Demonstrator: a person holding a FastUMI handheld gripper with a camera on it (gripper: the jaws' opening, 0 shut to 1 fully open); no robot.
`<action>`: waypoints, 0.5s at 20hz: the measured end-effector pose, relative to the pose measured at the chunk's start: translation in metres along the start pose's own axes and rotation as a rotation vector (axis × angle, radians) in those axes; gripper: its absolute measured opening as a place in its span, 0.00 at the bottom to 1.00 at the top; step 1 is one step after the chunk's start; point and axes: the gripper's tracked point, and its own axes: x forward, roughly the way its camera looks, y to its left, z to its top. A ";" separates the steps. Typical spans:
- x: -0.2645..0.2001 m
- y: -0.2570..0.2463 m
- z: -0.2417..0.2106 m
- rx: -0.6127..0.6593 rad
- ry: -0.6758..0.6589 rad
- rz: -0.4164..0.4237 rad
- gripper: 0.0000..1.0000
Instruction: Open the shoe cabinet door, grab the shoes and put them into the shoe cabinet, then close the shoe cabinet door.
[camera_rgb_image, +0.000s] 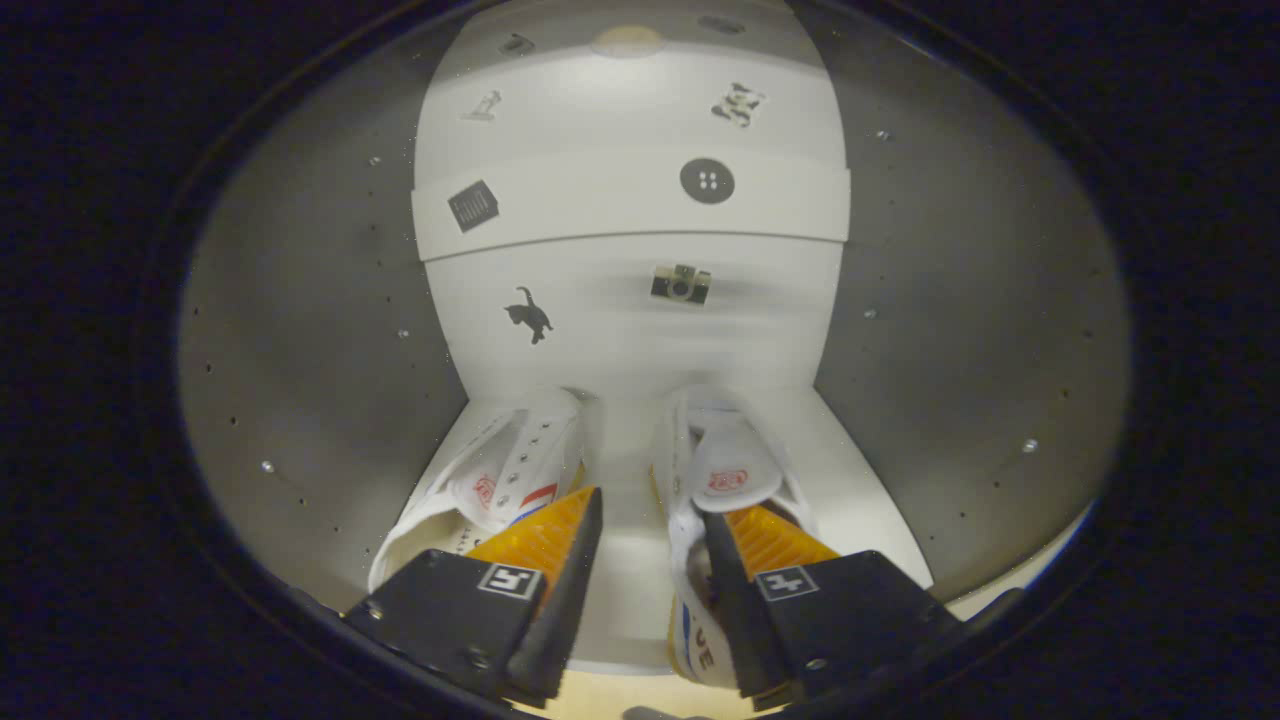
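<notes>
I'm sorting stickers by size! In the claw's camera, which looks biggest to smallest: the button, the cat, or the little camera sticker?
1. Cat sticker and button sticker: too alike to rank.
2. Camera sticker, smallest and a bit blurred.
The open claw points at two white shoes inside the cabinet.

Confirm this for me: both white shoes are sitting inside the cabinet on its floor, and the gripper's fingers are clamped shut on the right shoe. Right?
Not quite. The gripper view shows the gripper open, its fingers spread with a bare gap between them, clamped on nothing. The rest holds: the left shoe and right shoe both sit on the cabinet floor, just ahead of the fingers.
</notes>
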 end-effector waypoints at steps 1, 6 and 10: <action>-0.010 -0.001 0.001 -0.006 -0.020 -0.009 0.73; -0.073 -0.005 0.001 -0.061 -0.111 -0.049 0.83; -0.133 -0.001 -0.009 -0.065 -0.165 -0.040 0.92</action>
